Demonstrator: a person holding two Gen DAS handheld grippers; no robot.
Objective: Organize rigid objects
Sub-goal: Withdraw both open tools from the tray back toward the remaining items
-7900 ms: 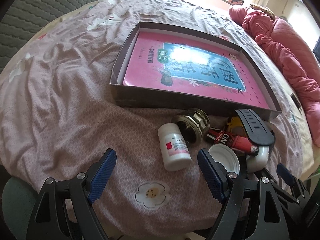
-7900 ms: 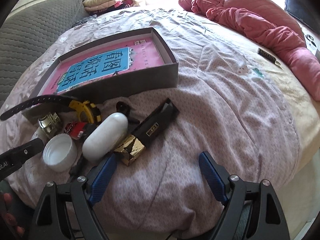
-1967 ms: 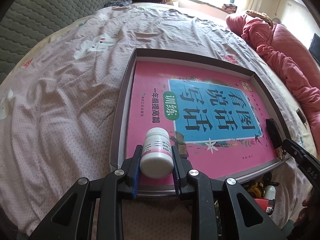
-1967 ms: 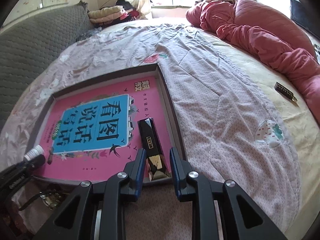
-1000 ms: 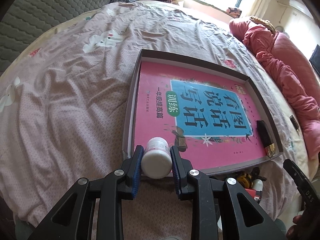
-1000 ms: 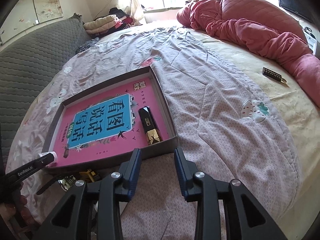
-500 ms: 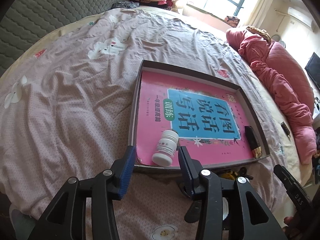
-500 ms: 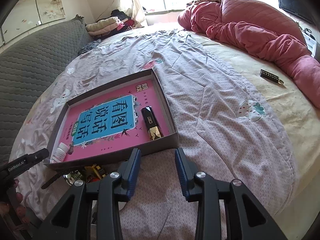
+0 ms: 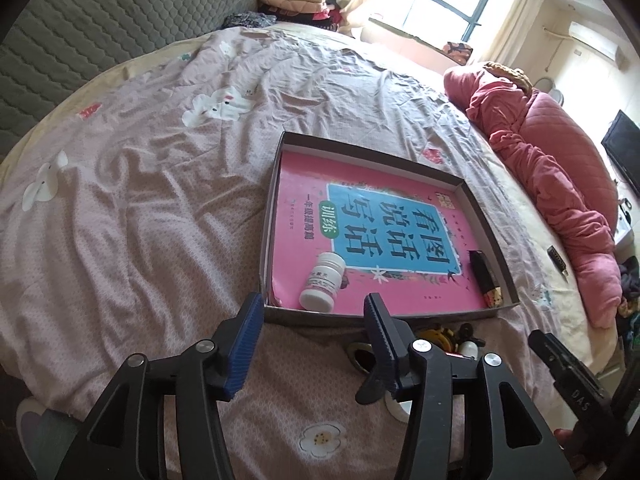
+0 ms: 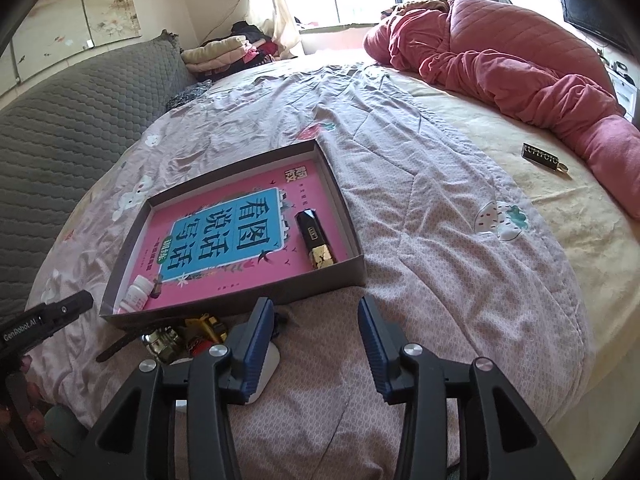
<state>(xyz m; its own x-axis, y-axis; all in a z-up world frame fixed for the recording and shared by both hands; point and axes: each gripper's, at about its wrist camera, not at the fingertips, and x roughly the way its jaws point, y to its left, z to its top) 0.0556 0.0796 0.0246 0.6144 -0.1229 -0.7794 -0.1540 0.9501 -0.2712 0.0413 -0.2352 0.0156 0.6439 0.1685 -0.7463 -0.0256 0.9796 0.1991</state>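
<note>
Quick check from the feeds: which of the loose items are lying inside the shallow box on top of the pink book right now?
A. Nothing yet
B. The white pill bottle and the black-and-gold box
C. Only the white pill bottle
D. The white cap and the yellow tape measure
B: the white pill bottle lies on its side near one front corner of the shallow box, and the black-and-gold box lies by the opposite side wall; both grippers are open and empty.
</note>
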